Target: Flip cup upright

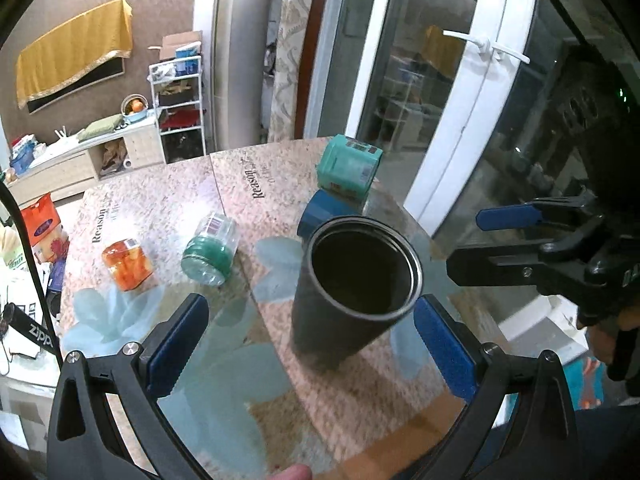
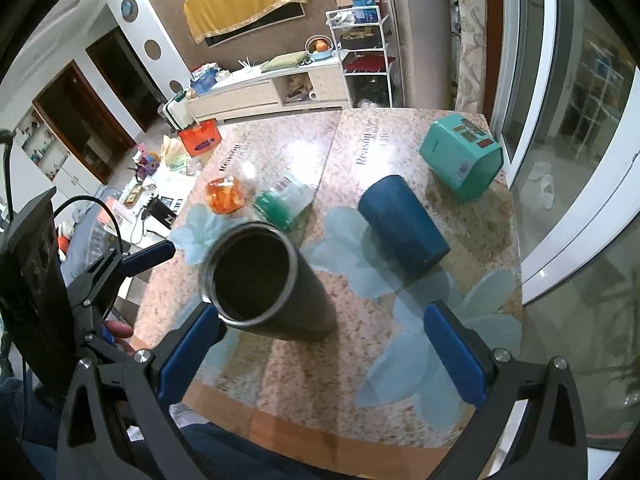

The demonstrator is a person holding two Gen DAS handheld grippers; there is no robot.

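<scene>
Dark cup (image 1: 352,280) stands upright on the bench (image 1: 360,392), mouth up; flip looks done. My left gripper (image 1: 312,344) and right gripper (image 2: 324,356) wide, holding nothing.

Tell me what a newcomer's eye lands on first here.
The tall dark metal cup standing upright, mouth open, in the middle of the speckled floral table, between the open left tongs. Behind it a blue plastic cup lies on its side, with a teal box beyond. To the left lie an orange jar and a green-lidded glass jar.
</scene>
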